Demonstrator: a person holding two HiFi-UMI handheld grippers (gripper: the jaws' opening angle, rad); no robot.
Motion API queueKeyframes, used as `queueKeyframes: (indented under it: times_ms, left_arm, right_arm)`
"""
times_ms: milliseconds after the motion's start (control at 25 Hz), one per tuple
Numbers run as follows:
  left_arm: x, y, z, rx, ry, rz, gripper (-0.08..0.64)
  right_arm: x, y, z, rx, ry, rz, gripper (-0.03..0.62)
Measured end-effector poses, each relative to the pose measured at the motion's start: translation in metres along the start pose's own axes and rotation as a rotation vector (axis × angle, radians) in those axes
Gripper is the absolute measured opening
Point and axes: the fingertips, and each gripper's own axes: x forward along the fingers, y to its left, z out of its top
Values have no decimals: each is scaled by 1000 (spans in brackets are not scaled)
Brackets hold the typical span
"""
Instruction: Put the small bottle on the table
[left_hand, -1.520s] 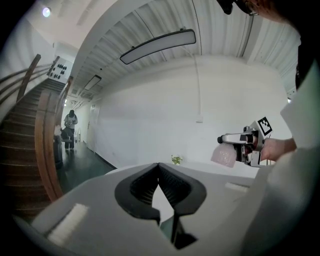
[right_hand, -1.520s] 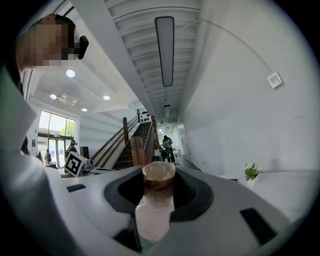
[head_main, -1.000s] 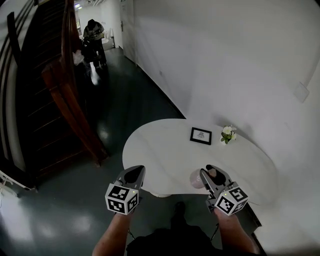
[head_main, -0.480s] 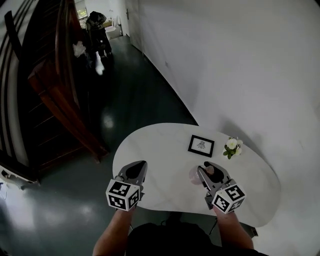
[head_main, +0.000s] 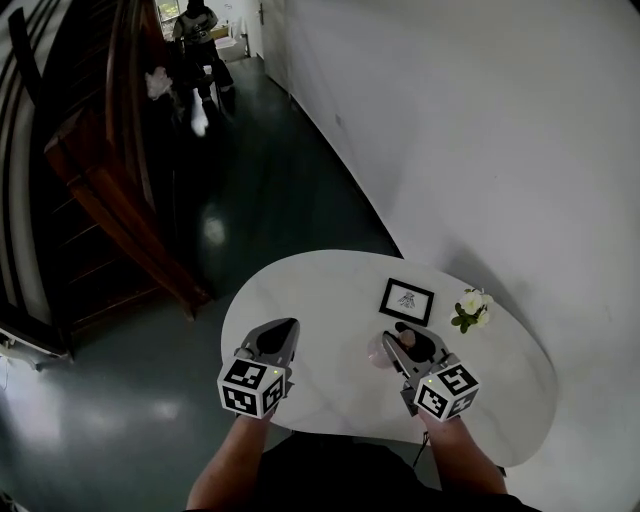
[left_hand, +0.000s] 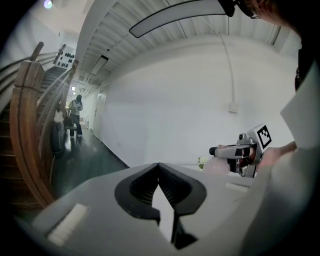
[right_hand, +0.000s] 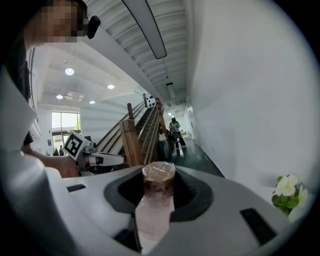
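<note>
The small bottle (head_main: 381, 351) has a pale pink body and a brown cap. My right gripper (head_main: 404, 340) is shut on it and holds it over the near middle of the white oval table (head_main: 320, 300). In the right gripper view the bottle (right_hand: 158, 192) stands between the jaws, cap pointing away, with the right gripper (right_hand: 159, 186) clamped round its neck. My left gripper (head_main: 279, 334) hovers over the table's near left part, shut with nothing in it. In the left gripper view, the left gripper (left_hand: 159, 170) has its tips touching, and the right gripper (left_hand: 235, 150) shows to the right.
A small black picture frame (head_main: 406, 298) and a white flower sprig (head_main: 472, 308) lie on the table's far side near the white wall. A wooden staircase (head_main: 110, 190) rises at the left. A person (head_main: 198, 25) stands far down the dark-floored corridor.
The head camera and both grippers have moved forward over the table. The right gripper has carried the bottle farther in from the near edge. Both jaws stay as they were.
</note>
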Motion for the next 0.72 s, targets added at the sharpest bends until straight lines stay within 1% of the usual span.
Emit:
queueKeyframes:
  times_ms: [160,400,720]
  left_arm:
    - [13,11,-6,-7,8,-20,12]
    - [27,34,-14,-10,34,-33,11]
    - [43,53,-40,-44,79,-35,12]
  right_arm:
    - [25,-5,-6,-17,36,7,132]
    - [81,-12,-20,-50,93,43,132]
    - [144,-26,-61,-50,206,83,132]
